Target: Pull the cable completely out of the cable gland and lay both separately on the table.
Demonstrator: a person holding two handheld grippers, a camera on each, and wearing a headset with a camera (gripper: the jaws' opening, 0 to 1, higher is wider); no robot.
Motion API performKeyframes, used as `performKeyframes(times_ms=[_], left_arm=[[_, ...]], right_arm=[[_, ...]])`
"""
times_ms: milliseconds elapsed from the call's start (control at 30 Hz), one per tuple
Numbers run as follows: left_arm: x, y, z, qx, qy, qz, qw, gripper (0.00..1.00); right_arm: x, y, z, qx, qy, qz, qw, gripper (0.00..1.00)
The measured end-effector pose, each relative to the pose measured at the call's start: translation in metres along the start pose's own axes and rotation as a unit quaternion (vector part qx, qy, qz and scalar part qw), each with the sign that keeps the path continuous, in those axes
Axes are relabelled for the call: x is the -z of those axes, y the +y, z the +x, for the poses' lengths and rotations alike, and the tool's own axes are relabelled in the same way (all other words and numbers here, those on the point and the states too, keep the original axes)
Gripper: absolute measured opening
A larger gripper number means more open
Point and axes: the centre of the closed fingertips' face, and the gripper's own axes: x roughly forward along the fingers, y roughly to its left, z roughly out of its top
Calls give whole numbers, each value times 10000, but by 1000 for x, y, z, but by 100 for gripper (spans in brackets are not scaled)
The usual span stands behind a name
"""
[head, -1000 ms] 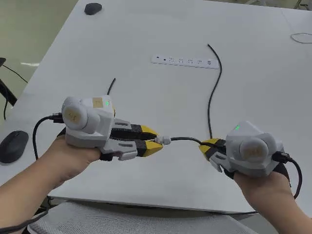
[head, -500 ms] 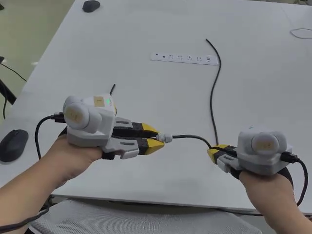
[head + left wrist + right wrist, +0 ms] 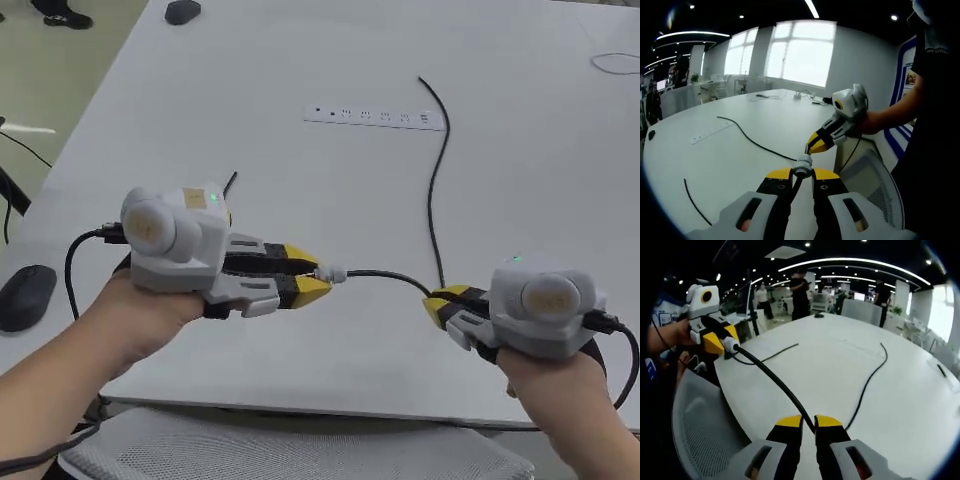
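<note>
White cable gland: pinched between the closed tips of your left gripper, held in the air over the near edge of the table.
Black cable: threaded into the gland, arching across to your right gripper, whose jaws are clamped shut on it. The rest trails away over the table.
Risk: the arch looks slack, so little pull reaches the gland. A sudden tug could slide the cable through your right jaws, or twist the gland out of the left pair and off the edge.
</note>
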Motion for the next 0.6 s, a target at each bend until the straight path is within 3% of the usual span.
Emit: performKeyframes(times_ms=[133,300,433,600], left_arm=[[-2,0,0,5,-23,-65,10000,15],[-2,-1,-1,18,4,-107,9999,15],[-1,0,-1,8,16,-138,9999,15],[-1,0,-1,-6,31,-129,9999,15]], right_arm=[[-8,3,-4,-6,-118,-80,9999,15],[-32,21,-11,-99,-297,-759,9966,22],[-51,45,-12,-168,-367,-1443,9887,22],[-65,64,-7,30,-390,-2053,9779,17]])
